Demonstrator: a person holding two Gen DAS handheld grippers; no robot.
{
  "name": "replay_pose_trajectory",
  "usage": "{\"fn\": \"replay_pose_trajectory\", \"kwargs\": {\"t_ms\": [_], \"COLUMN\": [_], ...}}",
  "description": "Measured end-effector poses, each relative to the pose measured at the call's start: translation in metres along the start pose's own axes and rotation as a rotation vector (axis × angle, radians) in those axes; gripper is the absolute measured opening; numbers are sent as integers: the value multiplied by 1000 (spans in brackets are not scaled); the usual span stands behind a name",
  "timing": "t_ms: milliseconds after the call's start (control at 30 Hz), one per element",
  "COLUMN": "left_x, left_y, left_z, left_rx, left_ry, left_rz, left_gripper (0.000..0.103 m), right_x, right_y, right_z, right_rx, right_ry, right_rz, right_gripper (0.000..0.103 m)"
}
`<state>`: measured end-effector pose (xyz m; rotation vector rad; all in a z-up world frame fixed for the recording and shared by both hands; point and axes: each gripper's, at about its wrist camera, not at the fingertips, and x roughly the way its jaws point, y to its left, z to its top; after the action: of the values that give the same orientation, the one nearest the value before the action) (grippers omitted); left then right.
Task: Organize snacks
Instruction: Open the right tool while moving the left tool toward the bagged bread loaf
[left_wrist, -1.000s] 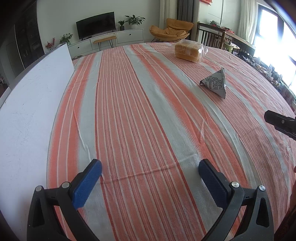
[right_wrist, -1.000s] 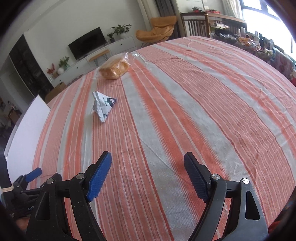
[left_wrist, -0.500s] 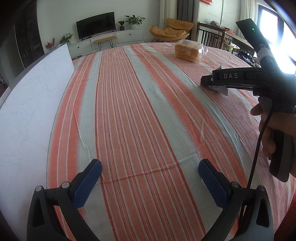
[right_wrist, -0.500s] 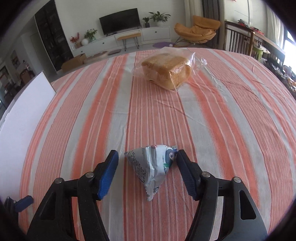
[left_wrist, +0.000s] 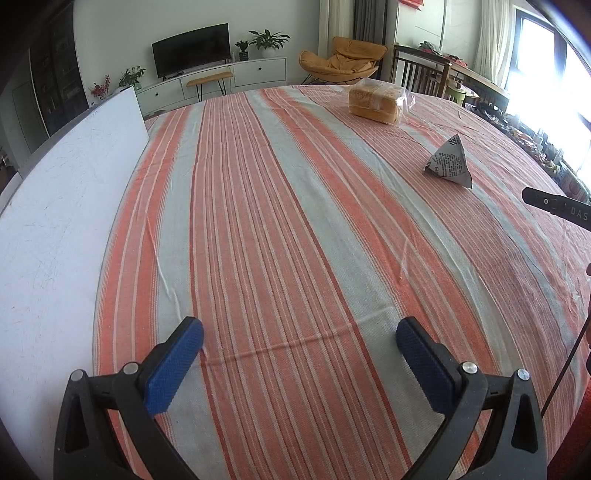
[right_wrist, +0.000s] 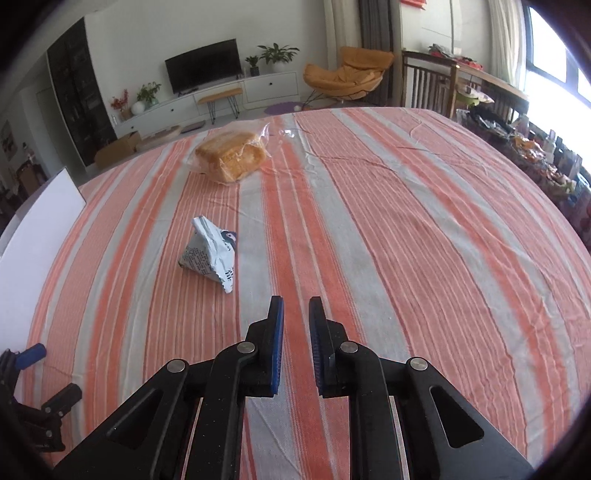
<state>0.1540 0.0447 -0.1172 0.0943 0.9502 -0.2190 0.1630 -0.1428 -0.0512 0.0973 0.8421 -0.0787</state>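
A white wall backs a low white TV cabinet carrying a black television and potted plants. An orange lounge chair sits beside grey curtains. Bright daylight floods through the window past a wooden chair.

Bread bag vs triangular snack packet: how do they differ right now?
The bread bag is clear plastic showing an orange-brown loaf; the triangular snack packet is opaque, pale, printed. The bread bag is blocky and bulkier; the packet is a small pyramid, tip up. The bread bag lies farther back, the packet nearer. Both rest untouched on the striped tablecloth.
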Motion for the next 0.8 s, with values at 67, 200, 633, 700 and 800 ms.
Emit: {"fn": "replay_pose_trajectory", "kwargs": {"t_ms": [67, 200, 633, 700, 800], "left_x": [0, 0, 0, 0, 0], "left_y": [0, 0, 1, 1, -2], "left_z": [0, 0, 0, 0, 1], "left_rx": [0, 0, -3, -5, -38], "left_ry": [0, 0, 0, 0, 32], "left_rz": [0, 0, -1, 0, 23], "left_gripper": [103, 103, 103, 103, 103], "right_x": [-2, 5, 12, 12, 12], "right_y": [-7, -18, -17, -17, -17], "right_z": [-7, -19, -23, -24, -25], "right_rx": [2, 48, 32, 30, 30], "right_ry": [-9, 24, 73, 74, 75], "right_rz": [-28, -64, -92, -91, -89], "right_gripper": [15, 61, 81, 81, 82]}}
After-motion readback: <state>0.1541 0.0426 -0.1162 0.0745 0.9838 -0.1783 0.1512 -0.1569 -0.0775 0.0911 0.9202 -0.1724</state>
